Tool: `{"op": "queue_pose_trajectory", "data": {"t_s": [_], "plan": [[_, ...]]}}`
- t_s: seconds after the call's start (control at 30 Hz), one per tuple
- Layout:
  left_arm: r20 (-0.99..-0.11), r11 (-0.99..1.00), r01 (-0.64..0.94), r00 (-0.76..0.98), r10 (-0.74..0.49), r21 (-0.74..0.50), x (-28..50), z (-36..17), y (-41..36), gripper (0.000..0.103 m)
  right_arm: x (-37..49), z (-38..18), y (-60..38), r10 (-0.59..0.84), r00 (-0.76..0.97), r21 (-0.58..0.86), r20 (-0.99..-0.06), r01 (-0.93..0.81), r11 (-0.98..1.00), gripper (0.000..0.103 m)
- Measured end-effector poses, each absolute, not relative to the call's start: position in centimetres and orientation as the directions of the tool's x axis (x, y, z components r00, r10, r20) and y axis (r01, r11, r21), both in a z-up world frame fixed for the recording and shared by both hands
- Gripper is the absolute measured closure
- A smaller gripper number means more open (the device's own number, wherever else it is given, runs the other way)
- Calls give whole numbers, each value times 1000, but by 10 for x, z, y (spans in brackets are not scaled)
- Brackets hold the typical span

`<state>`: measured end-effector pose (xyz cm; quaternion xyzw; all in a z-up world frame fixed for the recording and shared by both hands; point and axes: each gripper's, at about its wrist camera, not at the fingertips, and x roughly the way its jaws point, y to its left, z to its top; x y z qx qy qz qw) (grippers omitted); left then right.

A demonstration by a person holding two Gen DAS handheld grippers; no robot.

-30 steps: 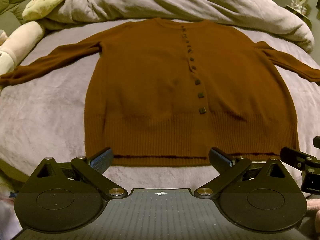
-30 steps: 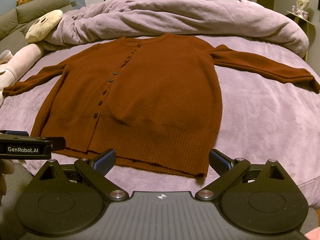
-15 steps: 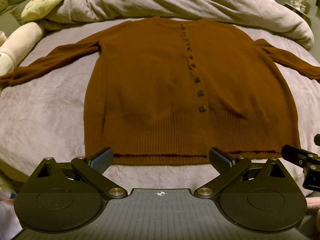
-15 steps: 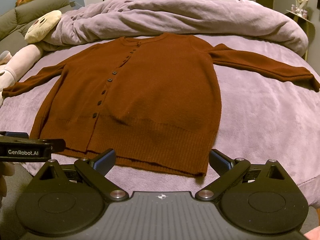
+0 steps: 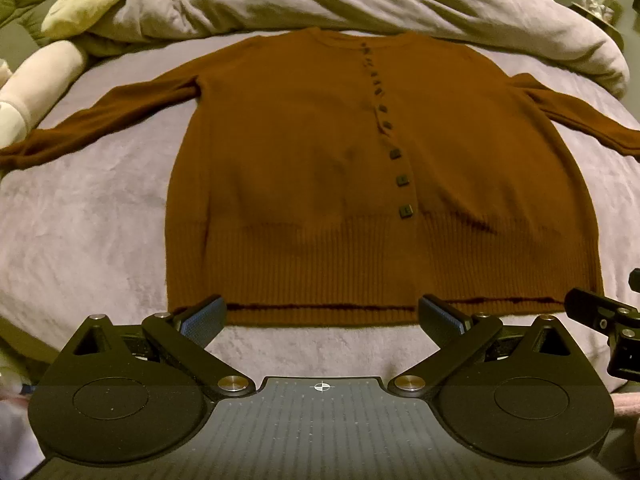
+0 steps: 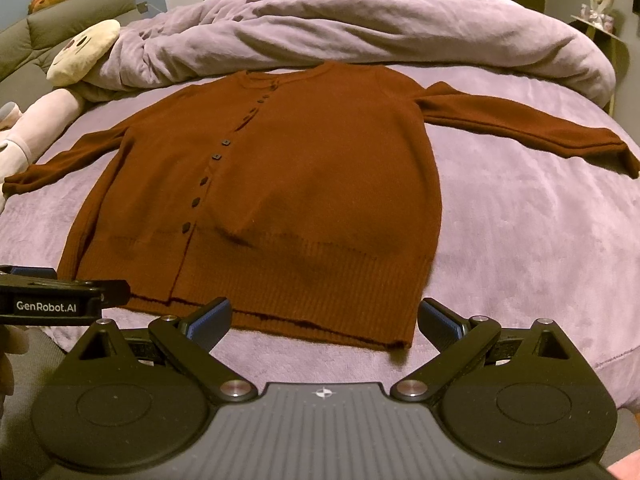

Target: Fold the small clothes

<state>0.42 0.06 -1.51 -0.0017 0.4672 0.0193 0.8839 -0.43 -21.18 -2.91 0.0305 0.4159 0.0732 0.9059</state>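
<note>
The brown cardigan lay flat and buttoned on the purple blanket, with its neck far away by the bunched-up duvet and its ribbed hem nearest the tools. Its long way ran straight out from the tools, and its 2 sleeves stuck out to the sides. The left gripper hung just in front of the hem, with its jaws wide apart and nothing in them. The right gripper was the same, wide apart and holding nothing, and it sat nearer the hem's right corner. The left sleeve pointed toward the plush toy, and the right sleeve lay far out on the other side. Each gripper was closer to its own side, so the fold would likely start with each one taking its own hem corner or sleeve. The fingertips may have been just above the blanket, but it was hard to tell.
</note>
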Motion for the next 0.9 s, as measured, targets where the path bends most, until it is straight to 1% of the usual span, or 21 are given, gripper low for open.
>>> {"op": "queue_pose_trajectory", "data": {"t_s": [0.7,0.8,0.9], "plan": [[-842,999,-48,538,30,5,10,-26,4,0,0,-37,-217,156,624,132,-766,-86,988,4],[-845,998,-60,534,39,8,14,-28,6,0,3,-39,-223,166,622,154,-765,-74,985,4],[-846,997,-78,531,47,6,21,-30,10,0,7,-40,-235,191,627,214,-755,-40,976,4]]}}
